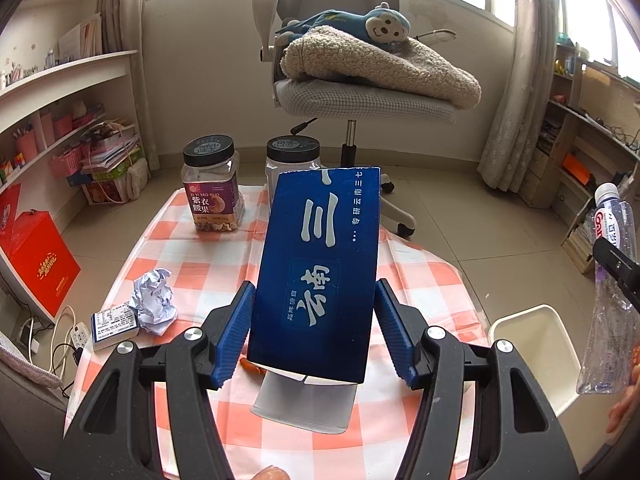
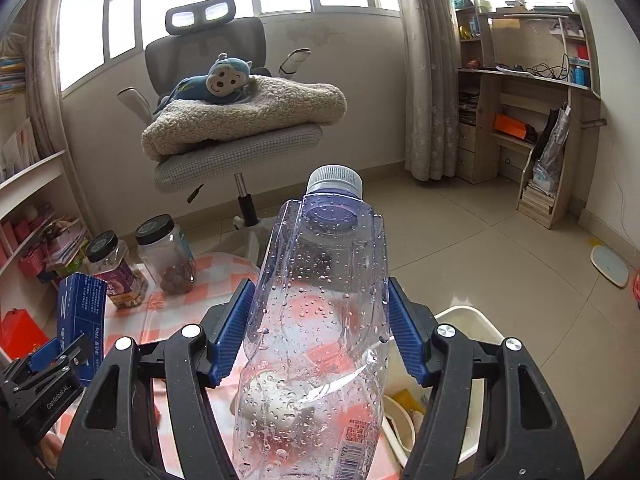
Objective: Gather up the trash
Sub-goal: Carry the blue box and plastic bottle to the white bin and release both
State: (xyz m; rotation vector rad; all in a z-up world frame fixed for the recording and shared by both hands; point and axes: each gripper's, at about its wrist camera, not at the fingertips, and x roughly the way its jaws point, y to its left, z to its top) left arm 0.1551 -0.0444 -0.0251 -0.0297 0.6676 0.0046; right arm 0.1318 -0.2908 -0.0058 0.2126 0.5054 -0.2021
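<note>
My left gripper (image 1: 314, 294) is shut on a dark blue carton (image 1: 316, 264) with white characters, held upright above the checked tablecloth (image 1: 208, 264); its white end flap (image 1: 304, 404) hangs open at the bottom. My right gripper (image 2: 320, 300) is shut on a clear, empty plastic bottle (image 2: 320, 320) with a grey cap, wet inside, held over the table's right edge. The bottle (image 1: 612, 280) also shows at the right of the left wrist view. A white bin (image 2: 472, 320) stands just right of the table, with some scraps in it. A crumpled paper ball (image 1: 154, 300) and a small printed box (image 1: 114, 326) lie at the table's left.
Two black-lidded jars (image 1: 212, 188) (image 1: 292, 160) stand at the table's far edge. Behind them is an office chair (image 1: 360, 96) with a blanket and a plush monkey. Shelves line the left wall, a red box (image 1: 40, 264) sits on the floor, and a desk stands at the right.
</note>
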